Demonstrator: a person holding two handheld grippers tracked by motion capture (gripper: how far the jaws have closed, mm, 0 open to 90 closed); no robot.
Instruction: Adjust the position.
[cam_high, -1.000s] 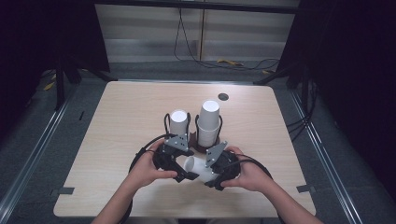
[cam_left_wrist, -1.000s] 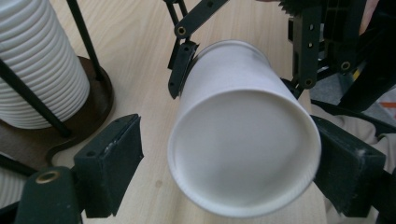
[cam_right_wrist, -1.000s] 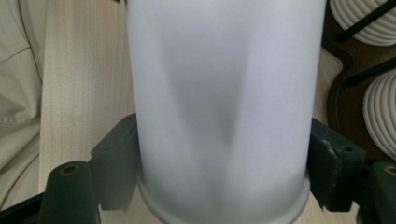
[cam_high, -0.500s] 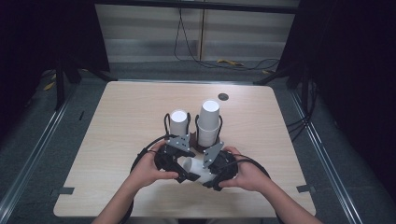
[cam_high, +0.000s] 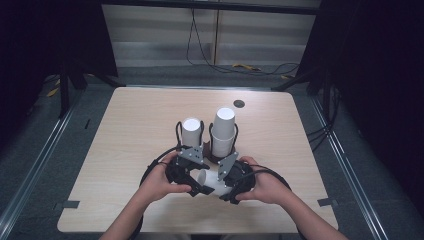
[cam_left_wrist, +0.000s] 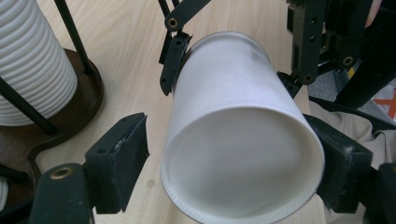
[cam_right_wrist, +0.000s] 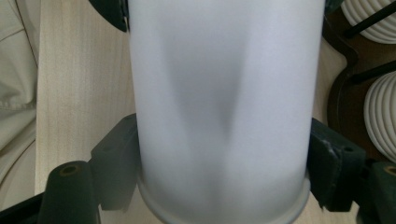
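We see the right gripper (cam_high: 218, 186) clamped on a white paper cup (cam_high: 209, 181), both pads pressed to its sides near the rim. The left gripper (cam_high: 200, 184) has just been closing around the same cup — one pad seems to touch the wall, the other stands just clear, so we call it not yet gripping. The cup lies between the two hands, just in front of two cup stacks (cam_high: 223, 131) in a dark wire holder (cam_high: 215, 156) on the table (cam_high: 125, 130).
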